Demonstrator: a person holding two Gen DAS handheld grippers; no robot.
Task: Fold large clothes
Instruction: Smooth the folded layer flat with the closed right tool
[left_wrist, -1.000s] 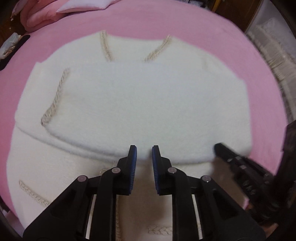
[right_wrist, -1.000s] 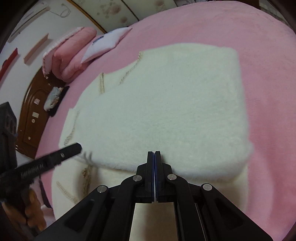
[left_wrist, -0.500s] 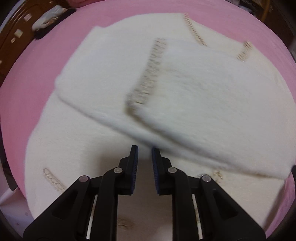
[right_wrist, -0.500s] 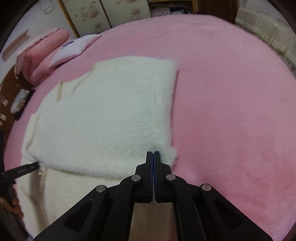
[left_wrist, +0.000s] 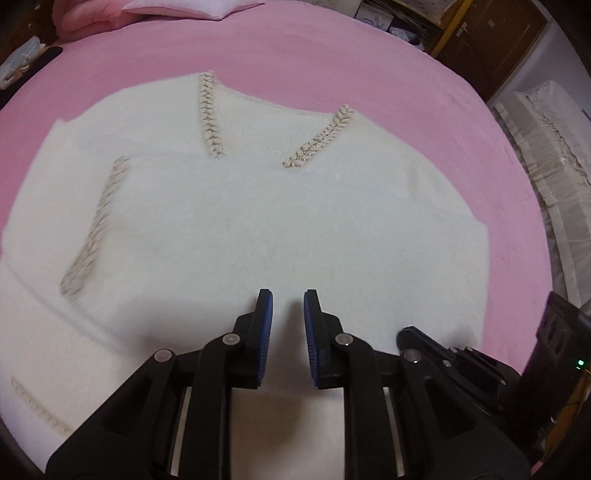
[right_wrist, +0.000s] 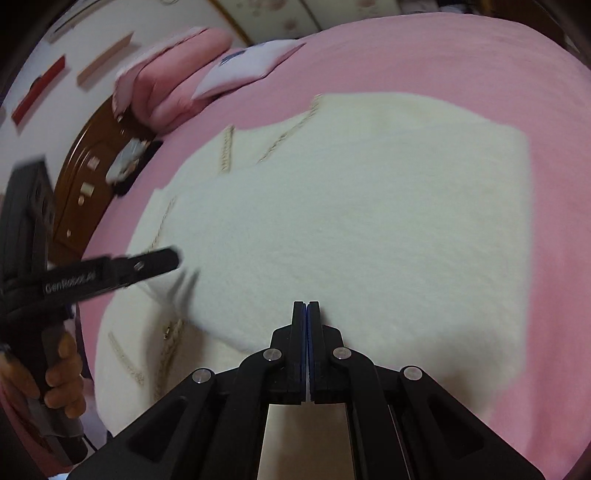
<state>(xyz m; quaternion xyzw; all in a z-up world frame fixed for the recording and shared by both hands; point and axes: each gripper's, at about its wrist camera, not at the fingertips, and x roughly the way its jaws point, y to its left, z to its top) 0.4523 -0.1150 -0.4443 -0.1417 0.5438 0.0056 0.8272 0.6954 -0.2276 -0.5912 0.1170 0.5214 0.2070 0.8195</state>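
Across the pink plush bedspread (left_wrist: 332, 62) my fluffy cream braid-trimmed sweater (left_wrist: 258, 229) lies with sleeves already folded in, left gripper (left_wrist: 288, 314) narrowly parted and empty, right gripper (right_wrist: 306, 314) closed on nothing, lengthwise fold seemingly left.

The left gripper (left_wrist: 288, 306) points steeply downward, its blue-padded jaws a narrow gap apart with nothing between them. The right gripper (right_wrist: 306, 308), just to its right, is pressed fully closed and empty. A bare hand (right_wrist: 61, 373) grips the left gripper's handle.
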